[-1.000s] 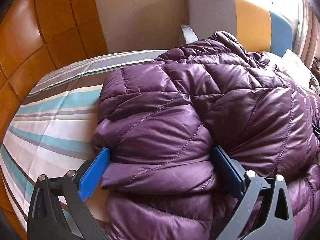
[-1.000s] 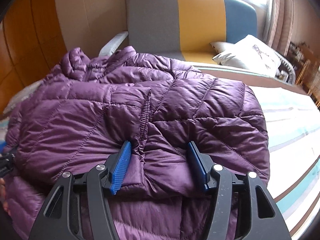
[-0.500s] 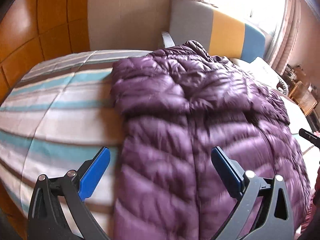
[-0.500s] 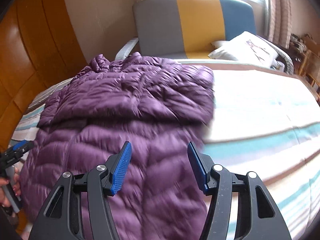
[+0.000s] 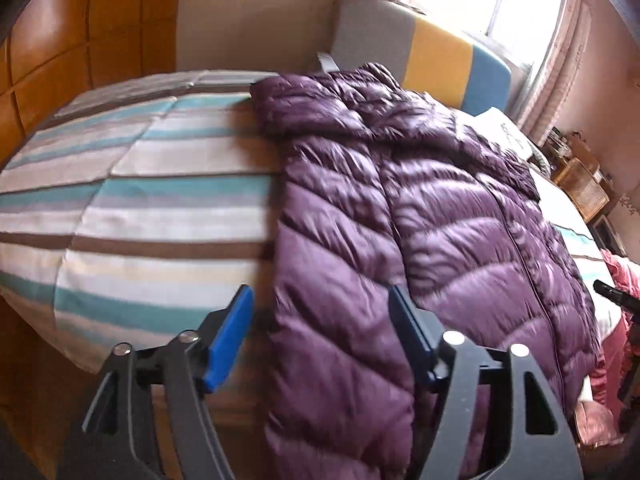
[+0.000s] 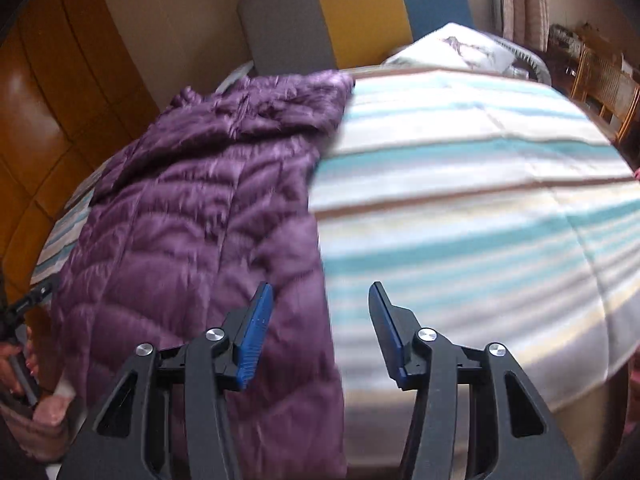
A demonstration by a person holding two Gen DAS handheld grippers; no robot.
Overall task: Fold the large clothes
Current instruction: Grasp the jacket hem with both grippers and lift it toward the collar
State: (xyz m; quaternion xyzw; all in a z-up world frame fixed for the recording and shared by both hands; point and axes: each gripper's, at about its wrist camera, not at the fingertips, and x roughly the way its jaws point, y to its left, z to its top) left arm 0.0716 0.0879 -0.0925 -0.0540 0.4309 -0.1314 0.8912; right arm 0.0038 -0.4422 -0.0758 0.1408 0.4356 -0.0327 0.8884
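A purple quilted puffer jacket lies lengthwise on the striped bed, its sleeves folded in across the chest and its hem hanging over the near edge. My left gripper is open and empty, hovering at the jacket's left hem edge. In the right wrist view the jacket lies to the left. My right gripper is open and empty, over the jacket's right hem edge and the bed cover.
A grey, yellow and blue sofa back stands beyond the bed, with a white pillow beside it. Orange wooden panels line the left wall. Wicker furniture stands at the far right. Pink clothing is at the bed's near right.
Both grippers have drawn back from the folded sleeves to the jacket's hem. The left gripper's jaws have narrowed. The sleeves stay folded across the chest.
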